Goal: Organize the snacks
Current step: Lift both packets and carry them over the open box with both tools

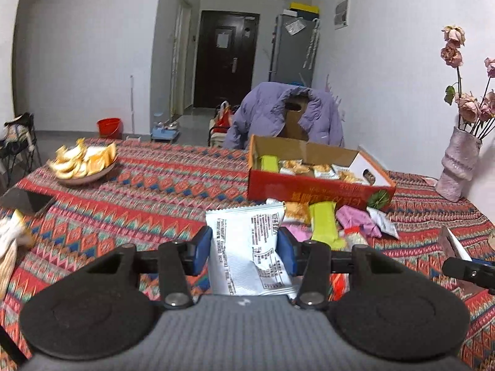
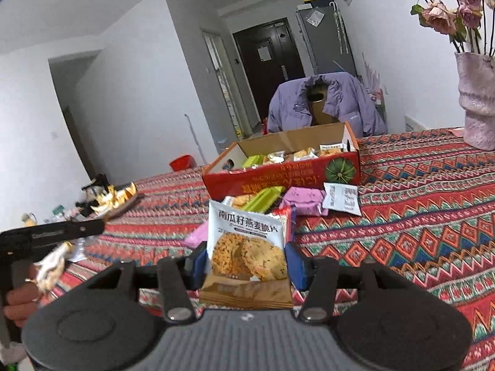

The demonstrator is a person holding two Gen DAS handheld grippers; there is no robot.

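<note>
My left gripper [image 1: 244,252] is shut on a white snack packet [image 1: 247,247], printed back facing me, held above the table. My right gripper [image 2: 246,261] is shut on an oat crisp packet [image 2: 247,244] with a cookie picture. A red cardboard box [image 1: 309,185] with several packets inside stands ahead; it also shows in the right wrist view [image 2: 278,176]. Loose snacks lie in front of it: a green bar [image 1: 324,225], a pink packet [image 1: 355,221], a small white packet [image 2: 342,199].
A patterned cloth [image 1: 154,201] covers the table. A plate of orange peel [image 1: 83,162] sits at the far left. A pink vase with dried roses [image 1: 458,167] stands at the right. A chair with a purple jacket [image 1: 284,114] is behind the box.
</note>
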